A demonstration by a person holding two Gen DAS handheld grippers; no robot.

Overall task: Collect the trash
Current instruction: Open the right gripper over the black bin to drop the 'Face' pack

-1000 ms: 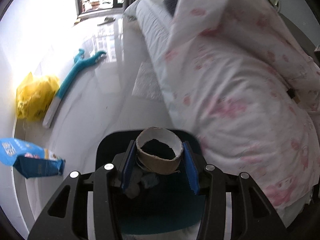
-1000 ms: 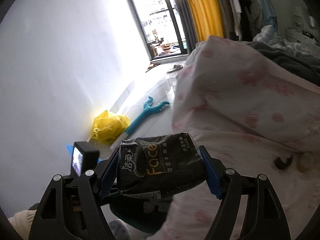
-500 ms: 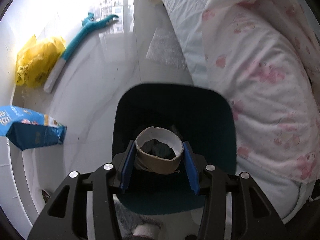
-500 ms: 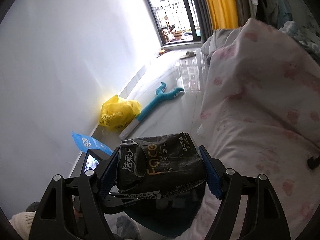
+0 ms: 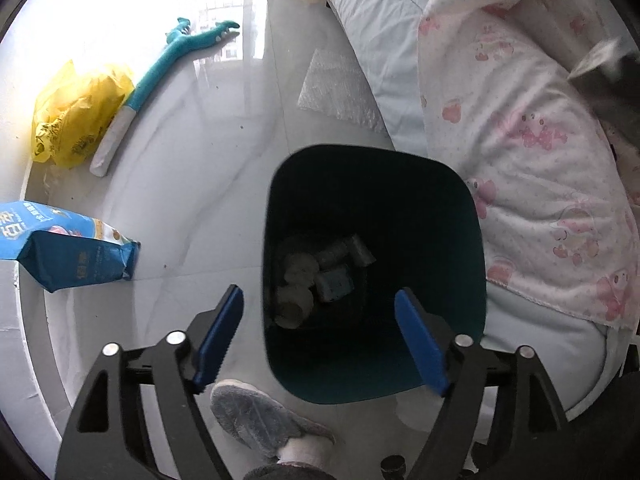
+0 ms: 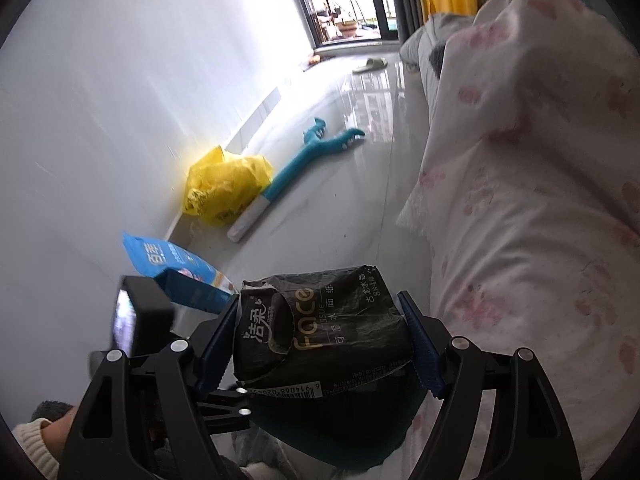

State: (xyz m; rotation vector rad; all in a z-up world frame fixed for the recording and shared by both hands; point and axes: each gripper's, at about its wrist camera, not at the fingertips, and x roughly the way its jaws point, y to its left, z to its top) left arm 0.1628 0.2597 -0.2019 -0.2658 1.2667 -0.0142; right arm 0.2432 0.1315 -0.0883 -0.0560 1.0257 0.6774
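While left hand-held gripper [image 5: 318, 334] opens empty, right hand-held gripper [image 6: 318, 340] clamps crinkled black pack [image 6: 320, 340].

Dark teal trash bin [image 5: 472, 248] stands upright on floor beside bed, w/ cardboard rolls [image 5: 294, 302] & small wrappers at bottom. Black tissue pack [image 6: 320, 332], crumpled, gold "Face" lettering, barcode on lower edge, sits clamped btwn pads of right gripper [image 6: 320, 340], above bin.
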